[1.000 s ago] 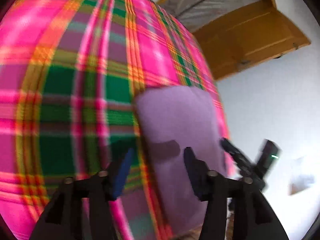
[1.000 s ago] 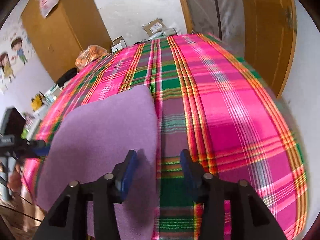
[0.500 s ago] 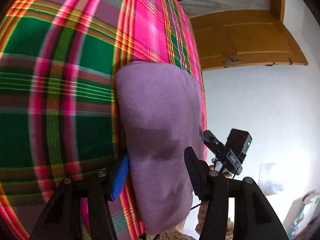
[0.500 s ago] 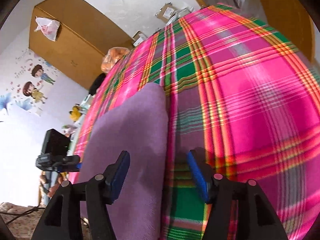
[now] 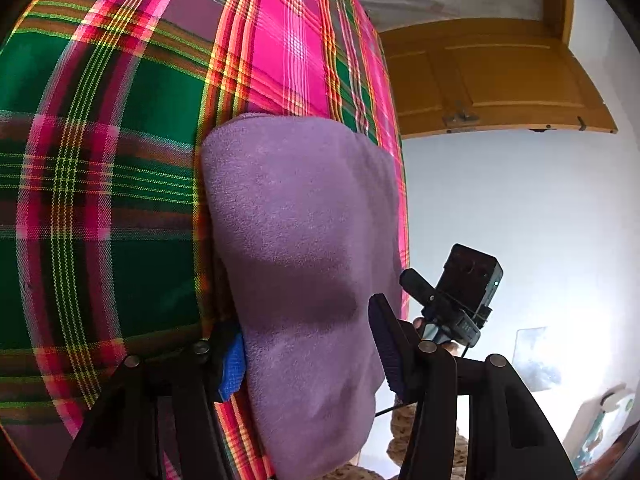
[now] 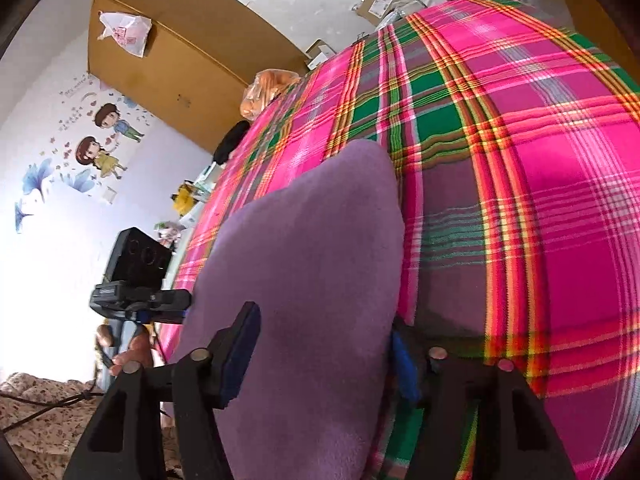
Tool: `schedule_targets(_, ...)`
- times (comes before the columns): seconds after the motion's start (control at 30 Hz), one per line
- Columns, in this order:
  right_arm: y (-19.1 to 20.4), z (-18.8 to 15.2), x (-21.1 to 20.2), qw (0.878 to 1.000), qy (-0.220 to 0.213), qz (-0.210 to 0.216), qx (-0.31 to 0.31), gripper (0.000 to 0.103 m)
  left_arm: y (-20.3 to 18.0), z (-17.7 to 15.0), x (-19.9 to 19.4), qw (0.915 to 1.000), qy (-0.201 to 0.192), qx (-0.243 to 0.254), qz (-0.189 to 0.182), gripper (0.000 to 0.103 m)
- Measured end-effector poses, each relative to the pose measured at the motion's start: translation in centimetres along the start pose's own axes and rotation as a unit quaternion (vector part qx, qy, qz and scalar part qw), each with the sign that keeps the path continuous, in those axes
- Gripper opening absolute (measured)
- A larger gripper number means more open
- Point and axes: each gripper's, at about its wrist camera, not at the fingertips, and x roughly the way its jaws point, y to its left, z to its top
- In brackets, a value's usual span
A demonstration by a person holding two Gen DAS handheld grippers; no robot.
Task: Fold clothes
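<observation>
- The purple cloth (image 5: 304, 248) lies on the plaid bedspread (image 5: 100, 184), along the near edge of the bed, and its near end hangs over that edge toward me.
- It looks like a flat, narrow slab with rounded sides, so I judge at least one fold is already in it. I cannot tell how many layers it has.
- Left to do, as I read it: take hold of the near end and bring it up over the far end, or set the cloth aside if this is the final shape.
- My left claw (image 5: 306, 356) straddles the near end of the cloth, one finger (image 5: 232, 368) at the left side and the other past the right side. The jaws stand wide and do not press on the fabric.
- My right claw (image 6: 320, 354) straddles the same end from the other side. Its jaws are closing with the cloth between them, not yet pinching it.
</observation>
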Motion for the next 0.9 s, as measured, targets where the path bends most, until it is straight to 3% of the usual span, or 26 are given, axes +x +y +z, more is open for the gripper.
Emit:
schedule_targets(0.2, 0.1, -0.1, -0.1, 1.000, -0.009, -0.024, -0.003, 0.043, -0.5, 0.1, -0.1, 0.9998, -0.007, 0.007, 0.015, 0.056)
schedule_targets(0.3, 0.6, -0.3, -0.1, 0.999, -0.012, -0.046, -0.014, 0.040, -1.2, 0.5, 0.3, 0.9990, -0.013, 0.020, 0.037, 0.046)
schedule_targets(0.5, 2.1, -0.9, 0.3, 0.993, -0.020, -0.104, -0.054, 0.038, -2.2, 0.4, 0.4, 0.9952, -0.026, 0.052, 0.079, 0.040)
schedule_targets(0.9, 3.9, -1.6, 0.7, 0.982, -0.038, -0.168, -0.081, 0.037, -3.7, 0.2, 1.1, 0.9865, -0.049, 0.097, 0.122, 0.038)
